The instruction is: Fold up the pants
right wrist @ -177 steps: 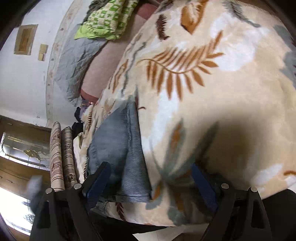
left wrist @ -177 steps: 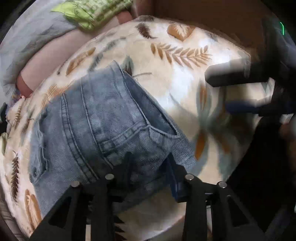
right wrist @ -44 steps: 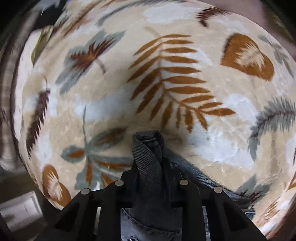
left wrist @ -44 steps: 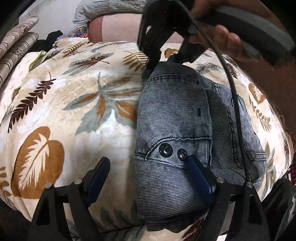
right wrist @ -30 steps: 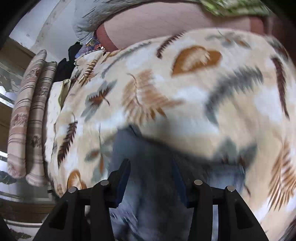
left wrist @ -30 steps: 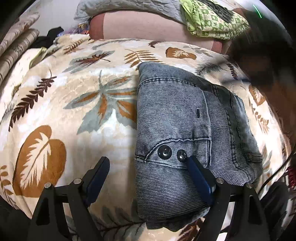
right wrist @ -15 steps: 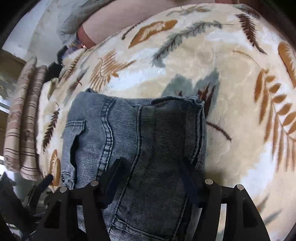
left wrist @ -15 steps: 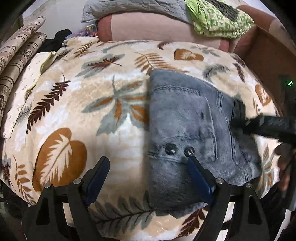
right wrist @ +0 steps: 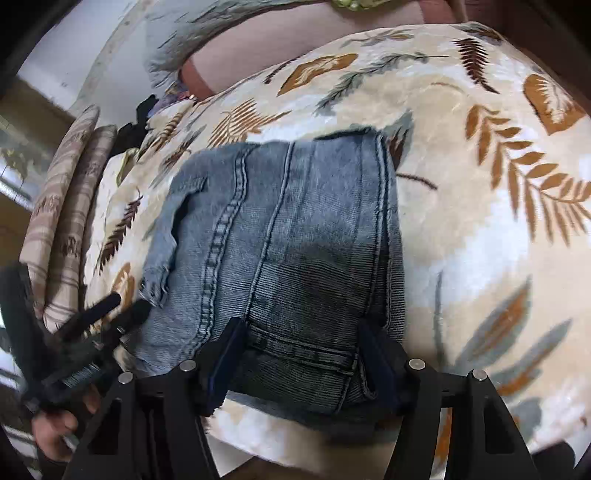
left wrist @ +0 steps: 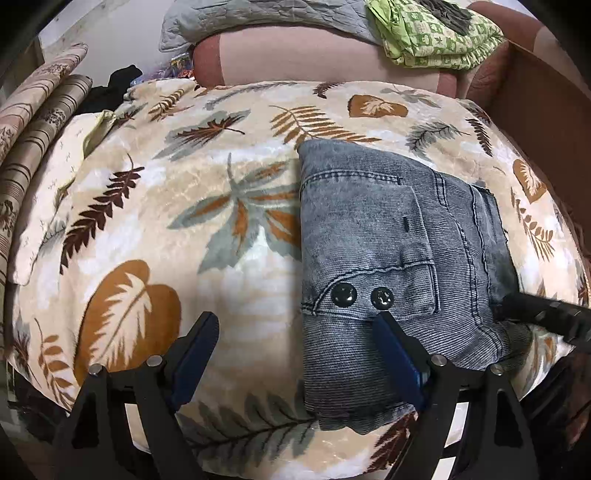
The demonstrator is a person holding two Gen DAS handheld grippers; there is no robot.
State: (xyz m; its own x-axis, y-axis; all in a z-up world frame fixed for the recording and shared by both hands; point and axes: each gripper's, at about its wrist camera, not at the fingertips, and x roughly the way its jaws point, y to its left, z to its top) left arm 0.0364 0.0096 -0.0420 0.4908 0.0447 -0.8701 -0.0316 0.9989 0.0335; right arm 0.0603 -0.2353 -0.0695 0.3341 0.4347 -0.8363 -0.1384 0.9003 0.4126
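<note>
Denim bundle, left wrist view: the folded jeans (left wrist: 388, 254) lie as a compact grey-blue packet on the leaf-print blanket (left wrist: 155, 229), right of the middle and running away from the camera.
Long axis, left wrist view: near edge to far edge of the bed, with the two dark snap buttons (left wrist: 362, 295) toward the near end.
Left gripper: the left gripper (left wrist: 295, 354) hangs with its blue pads wide apart and nothing between them; the right-hand pad sits over the packet's near end, the left-hand pad over bare blanket, so the jeans lie ahead and to its right.
Other tool, left wrist view: the right gripper (left wrist: 546, 317) shows only as a dark bar at the packet's right edge; whether it touches the cloth I cannot tell.
Background, left wrist view: a green patterned cloth (left wrist: 436, 33) lies well apart on the far bolster.

Denim bundle, right wrist view: the jeans (right wrist: 288, 258) fill the middle, straight ahead, seams running away from the camera.
Right gripper, right wrist view: pads of the right gripper (right wrist: 299, 354) are parted and straddle the near edge by the belt loop (right wrist: 306, 350), not pinching it.
Other tool, right wrist view: the left gripper (right wrist: 110, 314) appears at the packet's left corner.
Nearer tool, as a judgement: the right one, already centred on the near edge.
Progress, as a judgement: the fold looks finished, or needs only smoothing.
</note>
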